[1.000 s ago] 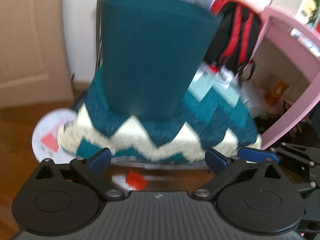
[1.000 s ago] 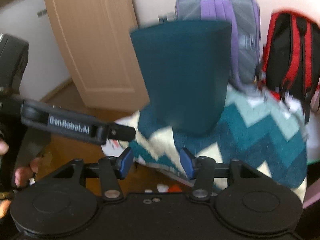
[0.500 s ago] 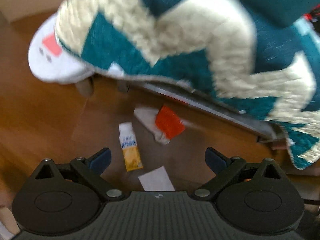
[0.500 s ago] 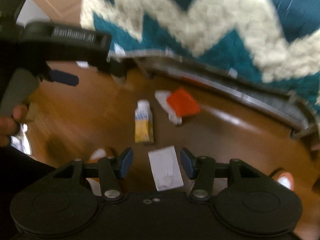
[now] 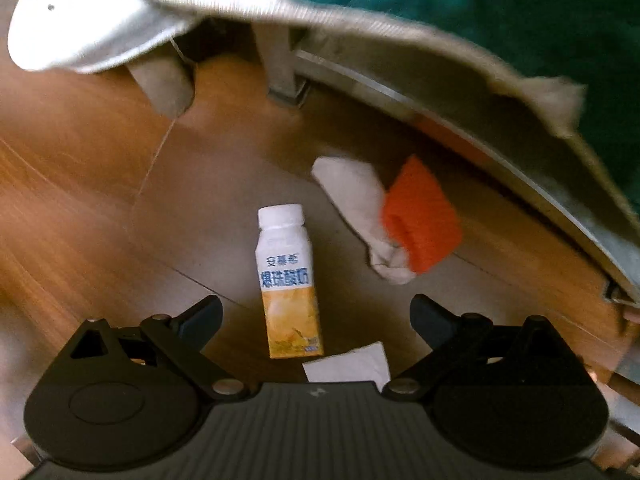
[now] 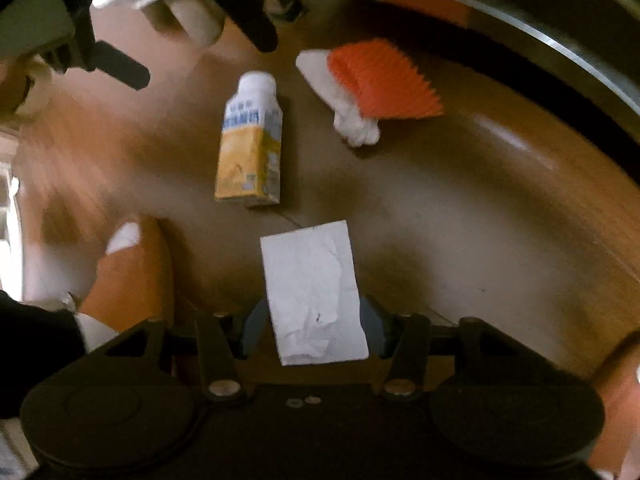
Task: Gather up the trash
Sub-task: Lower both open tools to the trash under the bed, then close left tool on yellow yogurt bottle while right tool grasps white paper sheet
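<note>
Trash lies on the wooden floor: a white and yellow drink bottle [image 5: 289,282] on its side, a flat white paper [image 5: 348,366], and a crumpled white tissue [image 5: 362,208] with an orange piece [image 5: 420,216] on it. My left gripper [image 5: 316,316] is open above the floor, the bottle's base between its fingers. My right gripper [image 6: 312,330] is open, its fingers on either side of the white paper [image 6: 314,292], above it. The bottle [image 6: 250,144], tissue [image 6: 344,100] and orange piece [image 6: 384,80] lie beyond it.
A chair with a teal and cream zigzag blanket [image 5: 500,12] overhangs the trash; its metal frame [image 5: 460,120] and leg [image 5: 282,68] stand close behind. A white round object [image 5: 80,28] is at the far left. The person's orange slippers [image 6: 132,272] are near the paper.
Both grippers have tilted down from the chair and backpacks to the floor, then dropped closer to the trash. The right gripper's fingers now straddle the paper.
</note>
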